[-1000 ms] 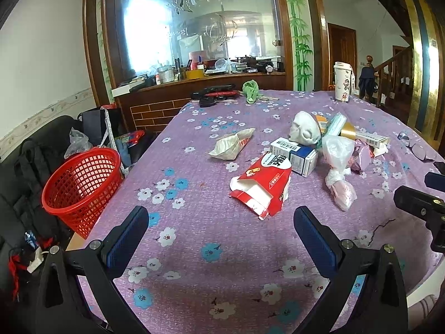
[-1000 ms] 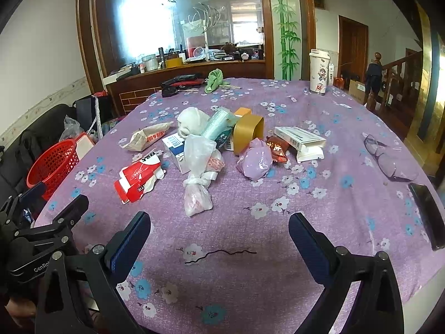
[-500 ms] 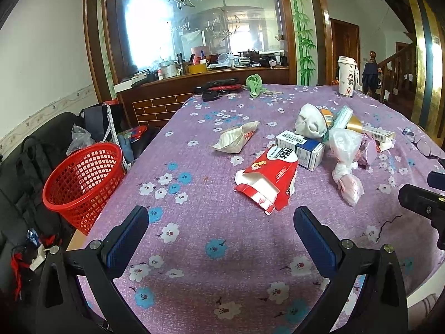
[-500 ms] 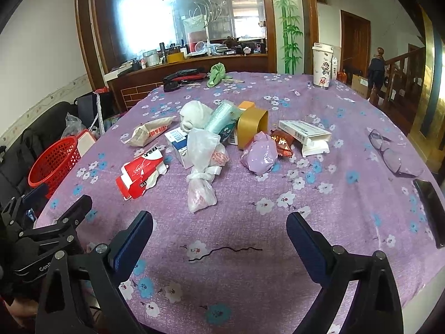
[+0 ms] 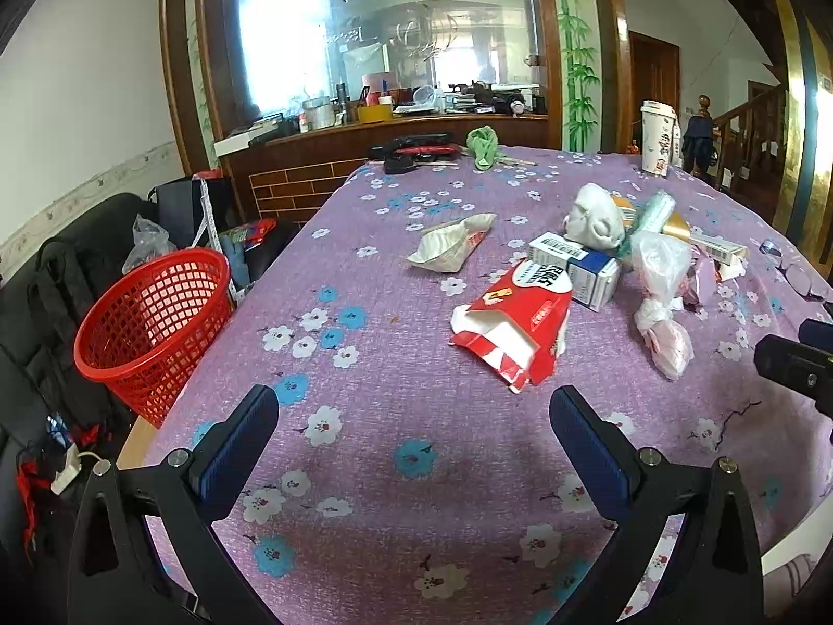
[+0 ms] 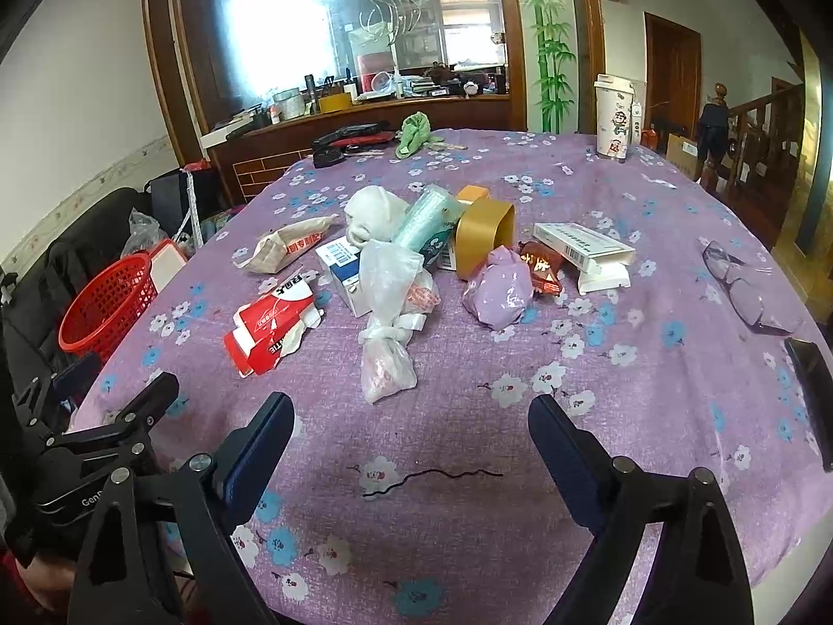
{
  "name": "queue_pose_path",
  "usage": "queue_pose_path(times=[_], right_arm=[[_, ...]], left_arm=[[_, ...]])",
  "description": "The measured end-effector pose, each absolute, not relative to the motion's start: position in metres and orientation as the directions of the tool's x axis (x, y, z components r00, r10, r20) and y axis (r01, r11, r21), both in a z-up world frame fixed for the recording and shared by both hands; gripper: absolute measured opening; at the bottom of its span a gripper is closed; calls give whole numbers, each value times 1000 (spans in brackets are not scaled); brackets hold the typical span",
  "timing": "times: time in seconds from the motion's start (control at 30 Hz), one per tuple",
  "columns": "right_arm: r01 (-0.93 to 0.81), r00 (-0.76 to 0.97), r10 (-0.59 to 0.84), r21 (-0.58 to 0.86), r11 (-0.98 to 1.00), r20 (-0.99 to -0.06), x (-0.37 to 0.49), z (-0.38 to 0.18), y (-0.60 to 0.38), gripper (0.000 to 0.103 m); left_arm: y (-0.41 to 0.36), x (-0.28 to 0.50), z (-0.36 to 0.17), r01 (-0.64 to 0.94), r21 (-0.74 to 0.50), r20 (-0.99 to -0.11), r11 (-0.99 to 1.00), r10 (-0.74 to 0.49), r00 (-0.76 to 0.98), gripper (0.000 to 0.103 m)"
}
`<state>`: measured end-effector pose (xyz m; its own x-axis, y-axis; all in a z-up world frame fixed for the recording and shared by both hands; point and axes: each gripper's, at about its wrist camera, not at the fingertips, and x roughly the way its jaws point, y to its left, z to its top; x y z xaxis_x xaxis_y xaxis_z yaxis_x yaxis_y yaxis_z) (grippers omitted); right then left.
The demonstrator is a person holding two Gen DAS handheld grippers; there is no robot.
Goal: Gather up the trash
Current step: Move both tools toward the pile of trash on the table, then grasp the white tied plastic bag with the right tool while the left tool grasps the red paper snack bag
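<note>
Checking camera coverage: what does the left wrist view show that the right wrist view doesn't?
Left wrist only: the red basket's open mouth and white charger on the floor.
Right wrist only: eyeglasses, black phone, purple bag, hairpin.
Both: red carton, tied plastic bag, white cup; each open hand-held gripper.

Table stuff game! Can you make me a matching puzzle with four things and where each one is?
Things:
1. red basket
2. glasses
3. white cup
4. knotted plastic bag

Places:
A. far end of the table
B. on the tablecloth, right side
C. beside the table, left
D. middle, closest piece of the trash pile

Pairs: 1-C, 2-B, 3-A, 4-D
</note>
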<state>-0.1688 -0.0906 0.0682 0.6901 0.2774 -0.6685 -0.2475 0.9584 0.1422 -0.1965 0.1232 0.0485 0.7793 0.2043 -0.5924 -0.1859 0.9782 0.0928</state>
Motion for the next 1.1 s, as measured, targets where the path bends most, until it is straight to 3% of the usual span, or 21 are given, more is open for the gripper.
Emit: queue_pose_path(times=[0.3, 0.63, 0.9, 0.93, 1.0, 1.03, 1.1], right_arm=[[-254, 689, 275, 131, 958, -670, -165, 69, -86, 94], [-278, 605, 296, 152, 948, -739, -120, 54, -70, 94], [-260, 557, 252, 122, 958, -791, -80, 34, -50, 85], [-251, 547, 244, 121, 960, -801, -75, 30, -48, 81], [-248, 531, 241, 123, 961, -813, -70, 25, -48, 57], [-251, 518, 244, 127, 960, -820, -68, 21, -49, 34], [-243, 519, 258, 149, 959, -815, -70, 20, -55, 33]], left_arm=[[128, -195, 53, -185, 88, -578, 979, 201, 791, 103], [135, -184, 65, -124, 57, -589, 991, 133, 797, 103], [129, -173, 65, -67, 80, -608, 995, 102, 787, 96], [128, -168, 64, -53, 77, -620, 996, 89, 780, 96], [127, -160, 63, -31, 67, -639, 997, 67, 767, 96], [126, -154, 62, -19, 63, -651, 998, 56, 757, 96], [122, -143, 60, 14, 60, -676, 998, 31, 737, 96]])
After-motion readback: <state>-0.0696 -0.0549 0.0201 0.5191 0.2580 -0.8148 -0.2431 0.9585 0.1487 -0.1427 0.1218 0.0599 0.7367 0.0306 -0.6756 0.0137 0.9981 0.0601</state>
